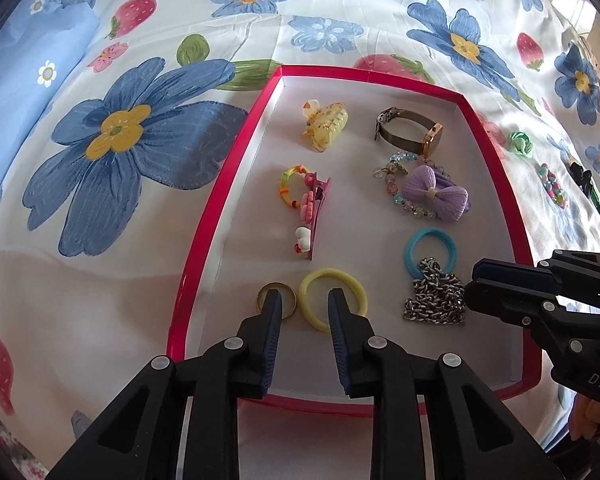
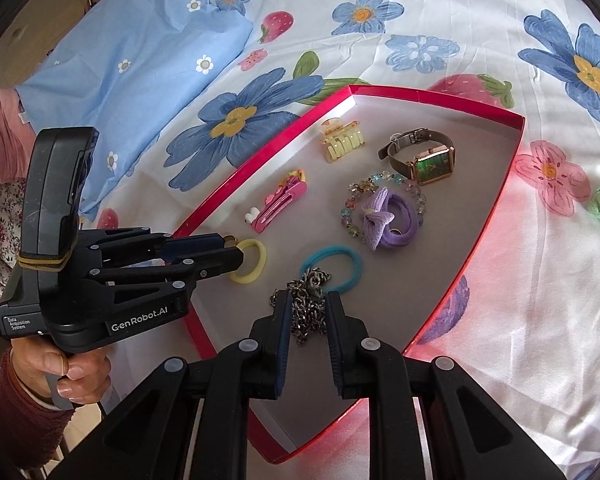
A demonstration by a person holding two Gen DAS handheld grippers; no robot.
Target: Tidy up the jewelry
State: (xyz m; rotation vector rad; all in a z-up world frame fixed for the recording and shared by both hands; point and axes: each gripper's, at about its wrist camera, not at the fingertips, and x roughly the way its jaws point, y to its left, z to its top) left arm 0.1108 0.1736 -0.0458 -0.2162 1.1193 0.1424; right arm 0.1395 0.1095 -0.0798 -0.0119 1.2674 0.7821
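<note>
The left gripper's finger (image 1: 271,312) covers the middle of the gold ring (image 1: 277,301). The right gripper's fingers (image 2: 283,316) hide both edges of the chain necklace (image 2: 310,308). The red tray's (image 2: 480,232) near corner is blocked.

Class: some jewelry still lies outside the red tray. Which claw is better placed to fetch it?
Right claw, probably. The green knot and beaded bracelet lie beyond the red tray's right rim, on its side; the left claw is over the gold ring.

My left wrist camera is looking steeply down, close over the shallow red-rimmed cardboard tray (image 1: 228,184). My right one is angling in alongside, sharing that tray (image 2: 480,236).
</note>
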